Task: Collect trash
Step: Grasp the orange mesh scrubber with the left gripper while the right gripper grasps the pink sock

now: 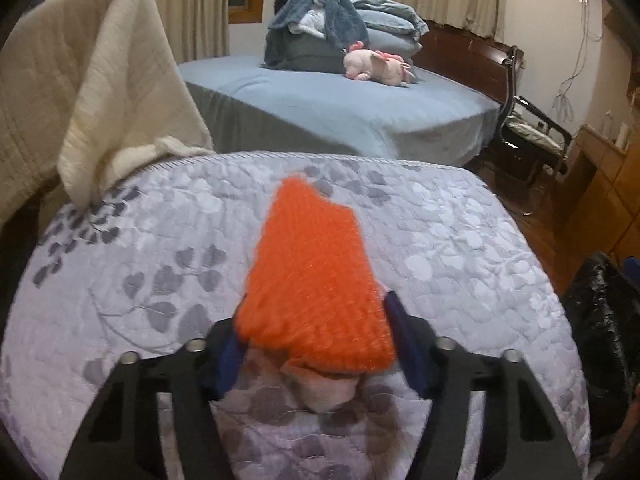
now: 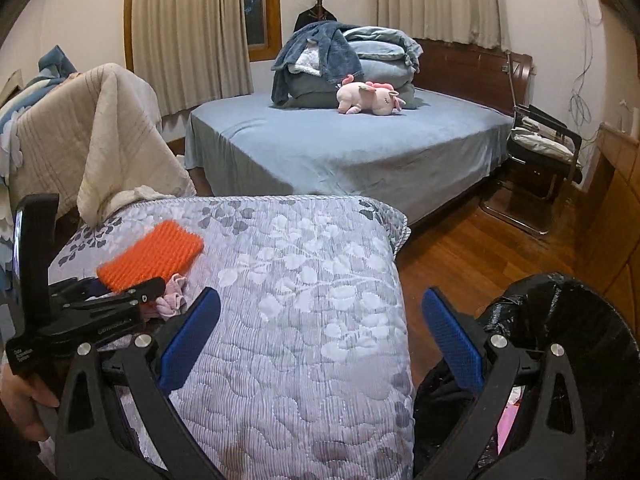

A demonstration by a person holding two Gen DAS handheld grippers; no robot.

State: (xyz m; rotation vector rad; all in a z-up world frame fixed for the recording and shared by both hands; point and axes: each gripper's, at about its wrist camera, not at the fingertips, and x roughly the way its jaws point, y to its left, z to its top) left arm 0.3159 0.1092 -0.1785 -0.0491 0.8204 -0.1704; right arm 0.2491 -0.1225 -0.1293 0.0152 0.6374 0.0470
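The left hand-held gripper (image 1: 316,344) pinches the near end of an orange knitted piece (image 1: 316,276), a ribbed, roughly rectangular strip of coarse yarn that juts forward over the quilted mattress (image 1: 460,248). Its 2 dark blue pads press against the knit from either side; most of each pad is hidden behind the yarn. Under the orange piece lies a crumpled pale pink cloth (image 1: 320,384), partly covered, so its shape is hard to make out, and it is unclear whether the pads also catch it. From the right wrist view the same orange piece (image 2: 150,256) sits tilted above the left side of the mattress, with the pink cloth (image 2: 172,300) bunched just beside the left hand-held gripper (image 2: 132,292).

The right hand-held gripper (image 2: 320,336) is spread wide with nothing between its textured blue pads (image 2: 188,340), hovering over the mattress (image 2: 320,280) near its right edge. Just beside that edge stands a trash bin lined with a glossy, crinkled black bag (image 2: 560,312), cut off by the frame; something pink shows inside but is too hidden to identify.

A cream woven blanket (image 1: 92,92) drapes over something at the left. Further back, a blue-sheeted bed (image 2: 340,152) carries folded bedding and a pink plush toy (image 2: 370,100).
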